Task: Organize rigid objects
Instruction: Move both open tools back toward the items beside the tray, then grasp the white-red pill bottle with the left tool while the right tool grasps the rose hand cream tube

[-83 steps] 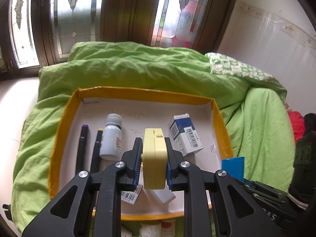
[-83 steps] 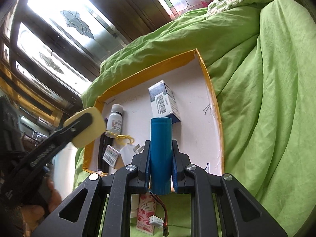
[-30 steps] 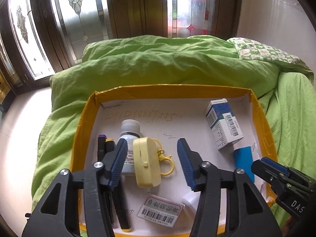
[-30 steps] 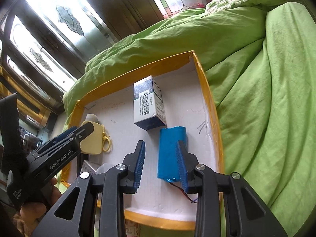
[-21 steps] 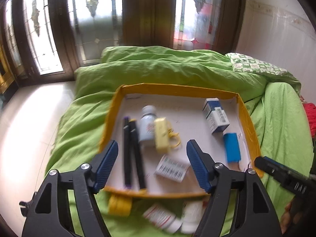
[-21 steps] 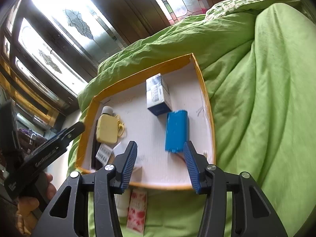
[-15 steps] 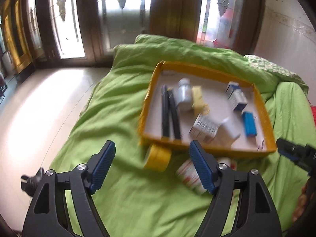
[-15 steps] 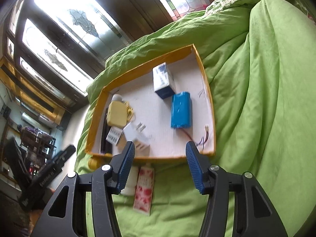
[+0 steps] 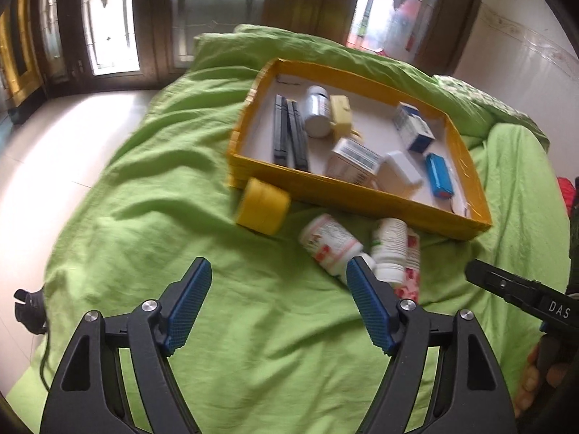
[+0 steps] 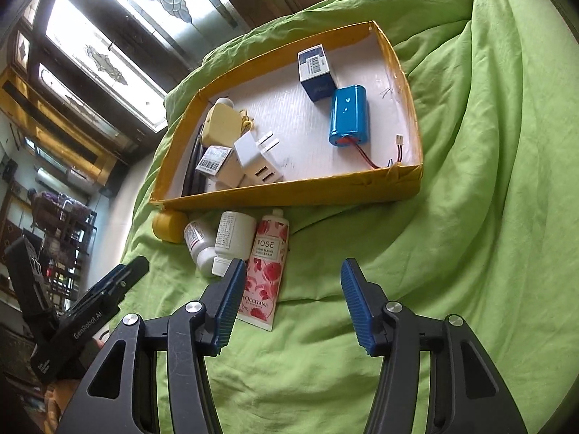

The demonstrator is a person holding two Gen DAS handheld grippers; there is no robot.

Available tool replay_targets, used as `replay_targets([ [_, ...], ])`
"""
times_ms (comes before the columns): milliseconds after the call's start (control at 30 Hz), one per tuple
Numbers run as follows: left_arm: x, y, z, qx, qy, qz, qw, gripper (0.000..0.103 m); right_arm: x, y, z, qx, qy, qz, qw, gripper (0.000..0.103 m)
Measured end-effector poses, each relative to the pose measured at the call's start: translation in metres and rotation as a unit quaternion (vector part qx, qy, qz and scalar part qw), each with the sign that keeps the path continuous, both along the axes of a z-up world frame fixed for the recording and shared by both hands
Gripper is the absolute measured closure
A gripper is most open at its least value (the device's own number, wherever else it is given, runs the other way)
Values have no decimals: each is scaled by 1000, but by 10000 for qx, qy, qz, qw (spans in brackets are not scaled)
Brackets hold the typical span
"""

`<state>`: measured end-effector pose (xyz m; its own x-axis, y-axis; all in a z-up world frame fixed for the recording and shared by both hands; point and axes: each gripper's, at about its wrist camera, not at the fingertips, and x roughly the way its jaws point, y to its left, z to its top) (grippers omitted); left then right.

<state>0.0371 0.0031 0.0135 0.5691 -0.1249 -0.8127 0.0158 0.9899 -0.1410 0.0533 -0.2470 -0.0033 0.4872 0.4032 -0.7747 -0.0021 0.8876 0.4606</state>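
A yellow-walled tray lies on the green blanket. It holds two black pens, a grey bottle, a pale yellow case, a blue-white box, a blue battery pack, a white charger and a barcoded box. In front of the tray lie a yellow tape roll, two white bottles and a rose hand-cream tube. My left gripper and my right gripper are open and empty, back from the tray.
The green blanket covers the whole bed and bulges high on the right. Pale floor lies past the bed's left edge. Dark-framed windows stand behind the bed.
Both grippers let go of their loads in the tray, the yellow case at left and the blue battery pack at right. Both then opened wide and pulled back from the tray.
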Motion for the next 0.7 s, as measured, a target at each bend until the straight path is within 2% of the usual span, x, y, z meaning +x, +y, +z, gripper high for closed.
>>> replay_targets([
  [100, 12, -15, -5, -86, 212, 4, 9997, 27, 0, 3, -1, 0, -23, 45, 10000, 54],
  [200, 28, -31, -12, -103, 438, 39, 9990, 41, -2, 1, -3, 6, -13, 29, 10000, 54],
  [267, 37, -39, -19, -106, 602, 55, 9981, 54, -2, -2, -4, 25, 5, 3, 10000, 54],
  [300, 41, -42, -23, -130, 699, 86, 9974, 56, -2, -3, -4, 31, 7, -2, 10000, 54],
  [500, 54, -43, -48, -228, 1082, 356, 9932, 57, -1, -3, -7, 72, 43, 11, 10000, 54],
  [533, 53, -43, -49, -209, 1051, 358, 9936, 59, -1, -3, -8, 80, 57, 23, 9999, 54],
  [567, 50, -44, -49, -151, 984, 324, 9945, 66, -1, -3, -9, 81, 72, 33, 9999, 54],
  [700, 30, -46, -41, 42, 880, 1, 9961, 67, 0, -1, -8, 51, 80, 76, 9999, 54],
])
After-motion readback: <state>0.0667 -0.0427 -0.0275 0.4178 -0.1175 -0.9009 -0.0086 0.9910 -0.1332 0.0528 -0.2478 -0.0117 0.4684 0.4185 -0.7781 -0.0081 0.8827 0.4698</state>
